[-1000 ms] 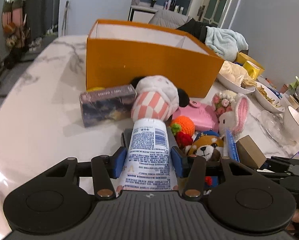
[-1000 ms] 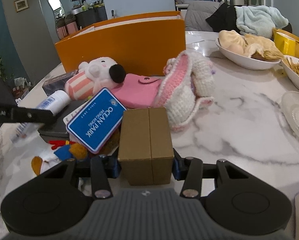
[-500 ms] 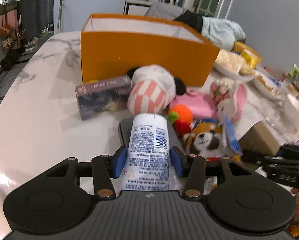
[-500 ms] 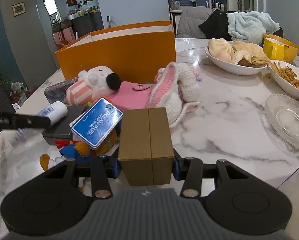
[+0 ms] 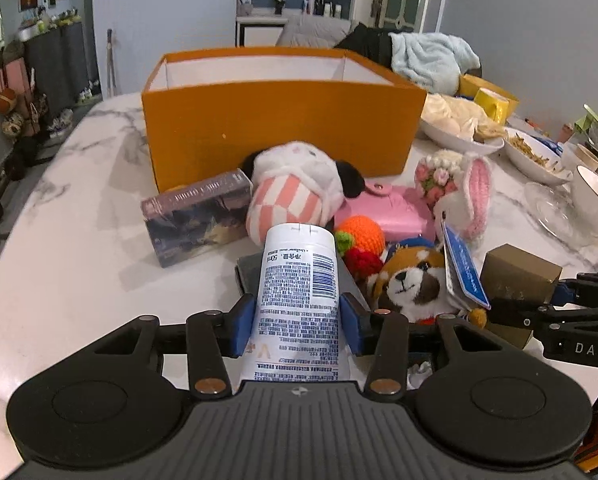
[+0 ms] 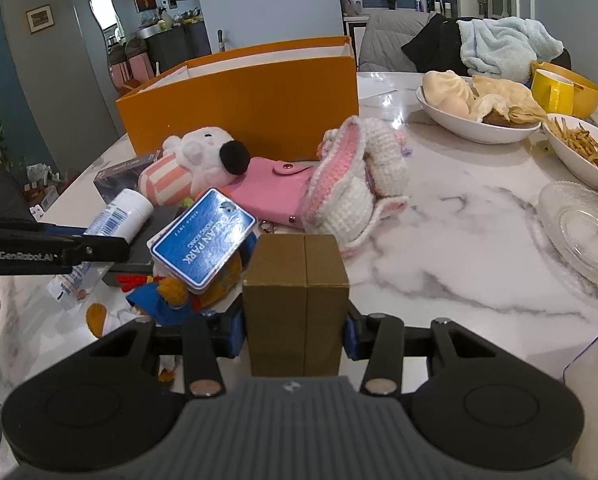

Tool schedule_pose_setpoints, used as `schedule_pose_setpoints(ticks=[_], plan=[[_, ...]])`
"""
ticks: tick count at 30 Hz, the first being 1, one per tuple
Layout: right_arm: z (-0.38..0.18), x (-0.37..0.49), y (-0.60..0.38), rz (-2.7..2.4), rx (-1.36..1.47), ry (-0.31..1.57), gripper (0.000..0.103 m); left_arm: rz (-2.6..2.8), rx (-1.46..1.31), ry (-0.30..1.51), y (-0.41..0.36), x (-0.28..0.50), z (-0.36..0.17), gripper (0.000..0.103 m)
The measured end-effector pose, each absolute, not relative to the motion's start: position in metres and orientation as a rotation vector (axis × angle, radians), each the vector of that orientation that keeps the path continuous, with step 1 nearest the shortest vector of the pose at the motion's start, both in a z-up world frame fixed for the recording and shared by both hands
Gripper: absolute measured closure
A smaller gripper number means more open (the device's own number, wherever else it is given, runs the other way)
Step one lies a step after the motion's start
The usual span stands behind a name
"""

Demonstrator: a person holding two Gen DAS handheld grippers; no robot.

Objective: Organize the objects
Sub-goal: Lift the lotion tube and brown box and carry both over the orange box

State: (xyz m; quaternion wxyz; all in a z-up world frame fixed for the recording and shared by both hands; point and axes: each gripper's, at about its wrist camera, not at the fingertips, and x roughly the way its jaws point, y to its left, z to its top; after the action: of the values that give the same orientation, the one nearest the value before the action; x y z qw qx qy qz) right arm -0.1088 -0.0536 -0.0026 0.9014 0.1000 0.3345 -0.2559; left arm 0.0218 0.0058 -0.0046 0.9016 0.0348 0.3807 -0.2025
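Observation:
My left gripper (image 5: 297, 320) grips a white tube (image 5: 299, 280) with blue print, its jaws closing on the tube's sides, cap pointing forward over the pile. My right gripper (image 6: 295, 328) holds a small brown box (image 6: 295, 280), its jaws closing on it too. Behind the pile stands an open orange box (image 5: 279, 120) with a white inside. The pile holds a striped plush dog (image 5: 295, 188), a pink pouch (image 5: 391, 212), a crochet bunny (image 5: 459, 188), a red panda plush (image 5: 411, 280), a blue card (image 6: 203, 240) and a dark printed carton (image 5: 195, 212).
On the marble table's right side are a bowl of buns (image 6: 479, 112), a bowl of fries (image 6: 587, 148), a glass dish (image 6: 583, 228) and a yellow mug (image 6: 555, 88). Bare marble (image 5: 67, 240) lies left of the pile.
The left gripper has rolled, so the orange box now looks level in its view. Both grippers keep their loads. The right view has drawn back slightly from the pile.

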Motion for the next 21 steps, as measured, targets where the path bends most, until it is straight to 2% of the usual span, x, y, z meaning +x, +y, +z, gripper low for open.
schedule_pose_setpoints(ticks=[11,21], plan=[[0.024,-0.113,-0.051,-0.519,0.217,0.649,0.056,-0.435,0.068,0.728,0.009,0.019,0.029,0.050],[0.114,-0.050,-0.083,-0.415,0.179,0.555,0.056,-0.428,0.069,0.662,-0.001,0.095,0.086,0.049]])
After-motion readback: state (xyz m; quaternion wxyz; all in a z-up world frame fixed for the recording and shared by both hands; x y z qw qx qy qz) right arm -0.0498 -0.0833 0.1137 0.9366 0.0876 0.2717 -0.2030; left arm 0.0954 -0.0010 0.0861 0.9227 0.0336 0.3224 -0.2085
